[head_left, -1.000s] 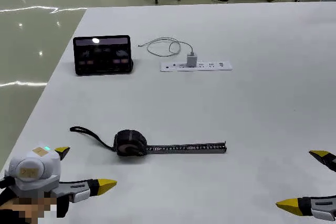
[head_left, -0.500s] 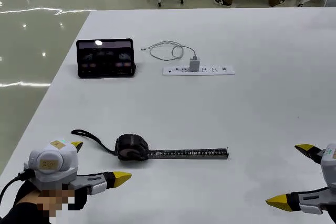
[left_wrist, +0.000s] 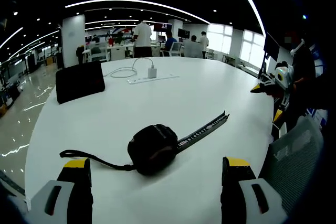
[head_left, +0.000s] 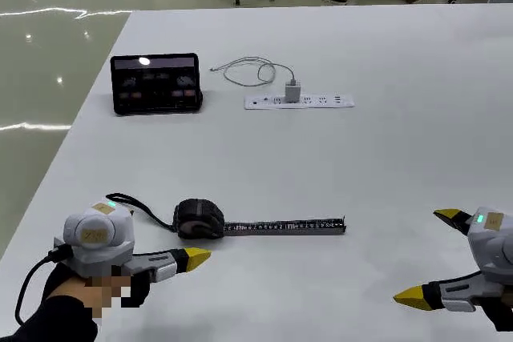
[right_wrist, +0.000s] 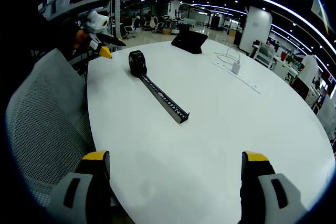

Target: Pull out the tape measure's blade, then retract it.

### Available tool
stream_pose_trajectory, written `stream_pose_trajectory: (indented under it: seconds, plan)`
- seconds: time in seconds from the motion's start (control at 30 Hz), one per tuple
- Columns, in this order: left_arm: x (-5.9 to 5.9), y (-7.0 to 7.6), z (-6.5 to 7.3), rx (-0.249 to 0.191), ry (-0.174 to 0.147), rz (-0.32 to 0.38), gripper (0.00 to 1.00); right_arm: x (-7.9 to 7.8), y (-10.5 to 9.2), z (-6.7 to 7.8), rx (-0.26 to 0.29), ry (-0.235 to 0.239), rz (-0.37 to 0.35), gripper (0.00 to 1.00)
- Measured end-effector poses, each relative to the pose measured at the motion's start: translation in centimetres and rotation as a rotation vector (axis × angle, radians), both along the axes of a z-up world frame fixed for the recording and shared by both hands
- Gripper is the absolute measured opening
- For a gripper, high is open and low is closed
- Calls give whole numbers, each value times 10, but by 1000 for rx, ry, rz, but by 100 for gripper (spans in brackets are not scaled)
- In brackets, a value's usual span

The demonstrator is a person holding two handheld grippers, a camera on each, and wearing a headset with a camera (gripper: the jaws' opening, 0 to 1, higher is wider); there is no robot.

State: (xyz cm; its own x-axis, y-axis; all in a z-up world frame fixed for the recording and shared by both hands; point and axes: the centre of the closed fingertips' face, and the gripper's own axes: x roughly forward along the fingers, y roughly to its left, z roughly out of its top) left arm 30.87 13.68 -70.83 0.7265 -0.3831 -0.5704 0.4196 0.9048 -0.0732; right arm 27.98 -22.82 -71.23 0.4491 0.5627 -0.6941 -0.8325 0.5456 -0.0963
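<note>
The tape measure (head_left: 199, 219) lies on the white table (head_left: 401, 142) in the lower left of the head view, its blade (head_left: 284, 227) extended flat toward the right and its strap (head_left: 132, 203) trailing left. The left gripper (left_wrist: 156, 162) is at the bottom left, jaws wide apart, just beside the case and not touching it. The right gripper (head_left: 429, 255), jaws also apart and empty, is at the bottom right, well apart from the blade's end. A dark tablet (head_left: 155, 83) stands in the upper left with a power strip (head_left: 298, 101) and looped cable (head_left: 248, 71) to its right.
</note>
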Motion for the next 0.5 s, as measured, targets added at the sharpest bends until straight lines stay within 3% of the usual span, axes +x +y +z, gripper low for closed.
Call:
stream_pose_trajectory:
  seconds: [0.1, 0.23, 0.3, 0.37, 0.5]
  plan:
    - [9, 0, -2, 17, -17, 64, 100, 4, 6, -1, -8, 1, 16, 100]
    - [16, -6, -2, 8, -32, 130, 100, 10, 12, -6, -19, 7, 33, 100]
    - [21, -6, -2, 29, -58, 157, 100, 12, 16, -8, -24, 9, 45, 100]
    - [24, -10, -1, 21, -71, 172, 100, 16, 20, -11, -31, 13, 60, 100]
    - [27, -17, -10, -9, -67, 201, 100, 20, 27, -13, -53, 16, 98, 100]
